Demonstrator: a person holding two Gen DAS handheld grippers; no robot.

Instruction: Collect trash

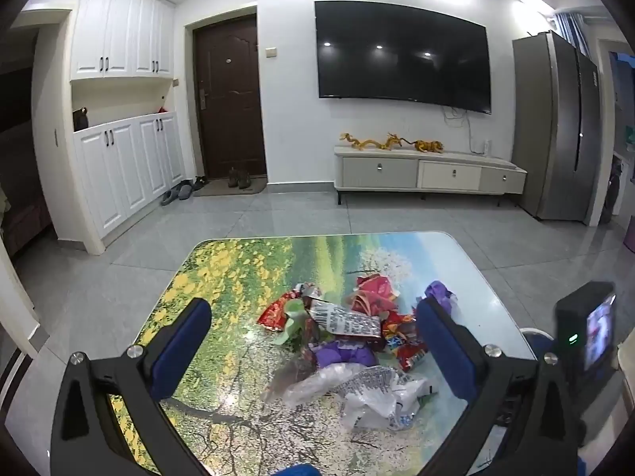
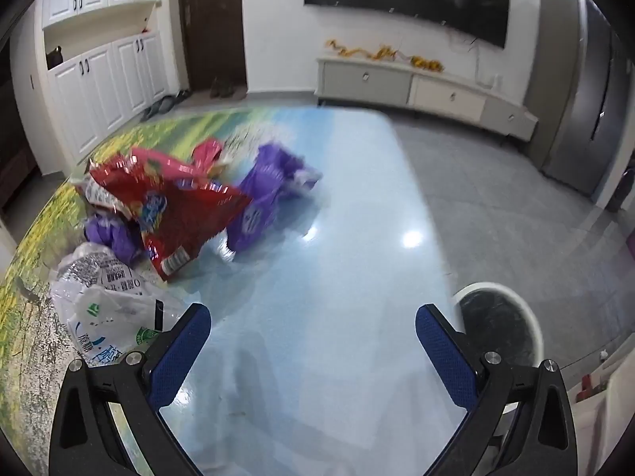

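**Spotter:** Living room first, from your left wrist view: white wall, a big dark television (image 1: pixel 403 49) over a low pale cabinet (image 1: pixel 430 172), a brown door (image 1: pixel 230 97) with shoes at its foot, a steel fridge (image 1: pixel 555 127) on the right, grey floor tiles. Your tabletop (image 1: pixel 222 277) was glossy, printed with yellow flowers and a tree.

**Operator:** And the trash?

**Spotter:** It sat in one loose heap of wrappers (image 1: pixel 349 325) on the tabletop, with a clear plastic bag (image 1: pixel 377 392) nearest you. Your left gripper (image 1: pixel 313 341) hovered over it, jaws spread wide and holding nothing, the heap lying between them. I judged that closing there could catch only the top film and drag the rest along the slick top.

**Operator:** The right wrist view?

**Spotter:** Same room, tilted and a little blurred. Your right gripper (image 2: pixel 313 349) was also wide apart and empty, over bare blue tabletop (image 2: pixel 357 238). The red snack bag (image 2: pixel 174 214) and purple wrapper (image 2: pixel 262 202) lay ahead to your left, the white printed bags (image 2: pixel 103 301) just beside your left finger. A round white-rimmed bin (image 2: pixel 512 317) showed past the table's right edge.

**Operator:** Risks there?

**Spotter:** Light foil could slide off the polished top when you nudged it, and a loose grip could shed pieces on the floor before the bin. The blur suggested you were moving fast.
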